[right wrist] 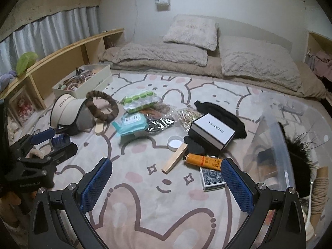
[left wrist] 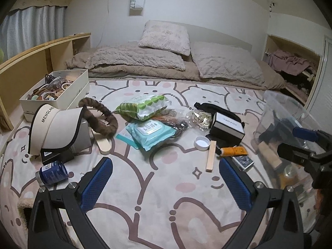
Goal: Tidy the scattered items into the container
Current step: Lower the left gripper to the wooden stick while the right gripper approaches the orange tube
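Scattered items ring a clear plastic storage bin [right wrist: 280,137] on the rabbit-print bedspread [right wrist: 145,197]; an orange squeeze tube [right wrist: 202,160], likely light and soft, invites a mid-body grip. Left gripper [left wrist: 166,178] and right gripper [right wrist: 167,178] hover with jaws apart, empty.

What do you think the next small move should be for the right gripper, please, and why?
Probably ease the right gripper forward and close on the card deck: its jaws are open and empty, the deck lies nearest, and the clear container sits just beside it.
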Motion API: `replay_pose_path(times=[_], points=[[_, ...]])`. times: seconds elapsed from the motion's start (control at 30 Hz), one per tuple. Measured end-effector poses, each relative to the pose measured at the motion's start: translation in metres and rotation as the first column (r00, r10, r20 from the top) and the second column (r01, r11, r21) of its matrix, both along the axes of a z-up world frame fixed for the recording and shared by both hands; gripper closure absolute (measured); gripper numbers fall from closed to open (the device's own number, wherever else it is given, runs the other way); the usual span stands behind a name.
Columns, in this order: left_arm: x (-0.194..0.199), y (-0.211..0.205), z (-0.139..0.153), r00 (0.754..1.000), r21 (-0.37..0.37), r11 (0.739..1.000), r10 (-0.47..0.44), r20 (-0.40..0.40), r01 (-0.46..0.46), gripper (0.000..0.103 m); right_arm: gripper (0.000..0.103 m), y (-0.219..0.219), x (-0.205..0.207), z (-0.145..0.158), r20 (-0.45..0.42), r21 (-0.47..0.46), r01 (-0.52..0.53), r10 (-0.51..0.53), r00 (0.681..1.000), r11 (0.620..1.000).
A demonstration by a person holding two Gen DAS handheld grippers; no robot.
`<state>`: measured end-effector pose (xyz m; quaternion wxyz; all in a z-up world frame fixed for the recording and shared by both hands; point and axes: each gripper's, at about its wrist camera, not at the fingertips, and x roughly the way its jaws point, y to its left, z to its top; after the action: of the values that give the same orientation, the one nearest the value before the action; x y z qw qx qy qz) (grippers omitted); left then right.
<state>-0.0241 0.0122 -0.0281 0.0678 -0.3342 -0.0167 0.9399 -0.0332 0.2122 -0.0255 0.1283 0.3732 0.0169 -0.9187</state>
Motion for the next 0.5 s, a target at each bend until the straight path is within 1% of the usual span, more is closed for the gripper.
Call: replay_pose_path(times=[0.17,0.3,0.37,0.4,0.5], points=[[-0.009,0.010,-0.026,1.000,-0.022,0.999,-0.022,0.012,0.023,0.002,0.000,-0.005,-0.013,-0.015,0.021,0.011,0.003,-0.003,1.000,1.000],[-0.020,0.019,-0.048,0.997,0.004,0.998,-0.061,0.045,0.061,0.002,0.000,-0.007,-0.026,-0.029,0.048,0.025,0.012,-0.013,0.999,1.000],[-0.024,0.023,-0.056,0.995,0.019,0.997,-0.079,0.061,0.078,0.005,0.000,-0.007,-0.034,-0.038,0.059,0.041,0.017,-0.019,0.998,0.999],[-0.027,0.025,-0.060,0.994,0.024,0.996,-0.087,0.071,0.085,0.008,0.000,-0.007,-0.037,-0.041,0.061,0.052,0.020,-0.023,0.998,0.998],[-0.031,0.030,-0.070,0.991,0.030,0.994,-0.103,0.087,0.101,0.008,0.000,-0.007,-0.048,-0.055,0.074,0.086,0.028,-0.034,0.997,0.996]])
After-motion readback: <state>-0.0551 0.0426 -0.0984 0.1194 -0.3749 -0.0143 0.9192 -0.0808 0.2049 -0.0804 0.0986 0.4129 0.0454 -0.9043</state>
